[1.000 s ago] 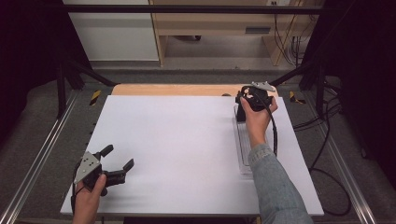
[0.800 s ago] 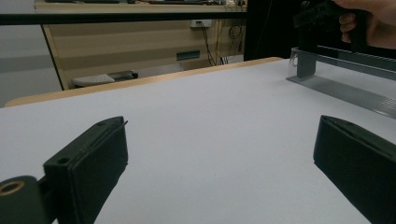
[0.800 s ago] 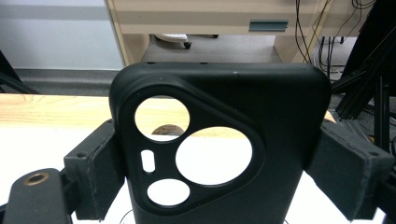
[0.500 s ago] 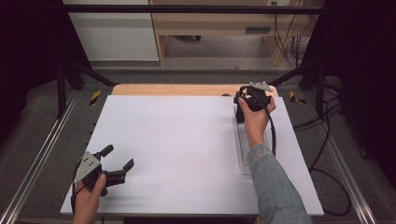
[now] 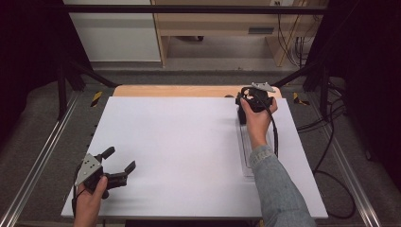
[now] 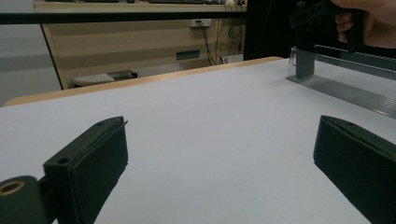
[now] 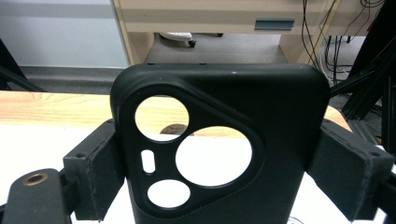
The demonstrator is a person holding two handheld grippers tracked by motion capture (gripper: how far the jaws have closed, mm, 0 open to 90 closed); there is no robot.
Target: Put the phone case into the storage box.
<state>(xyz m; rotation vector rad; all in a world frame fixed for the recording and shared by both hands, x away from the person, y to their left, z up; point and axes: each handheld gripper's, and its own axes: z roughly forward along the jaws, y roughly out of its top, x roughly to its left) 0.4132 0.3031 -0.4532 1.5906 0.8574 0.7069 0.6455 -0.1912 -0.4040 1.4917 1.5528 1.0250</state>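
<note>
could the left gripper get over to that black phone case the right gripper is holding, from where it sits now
Probably yes. The left gripper sits open at the near left corner of the white table, and bare surface lies between it and the black phone case, gripped in the right gripper at the far right. It is a long diagonal stretch, though.

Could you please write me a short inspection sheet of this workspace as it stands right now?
Surface: white table top, bare in the middle; wooden strip along its far edge.
Job's things: black phone case with camera cut-outs, upright between the right gripper's jaws; clear tray under that forearm.
Clutter: nothing seen.
Grippers: right gripper closed on the case; left gripper open, empty, near the front left corner.
Cables: black cable trailing from the right gripper.
Surroundings: metal frame, wooden furniture, floor wiring.
</note>
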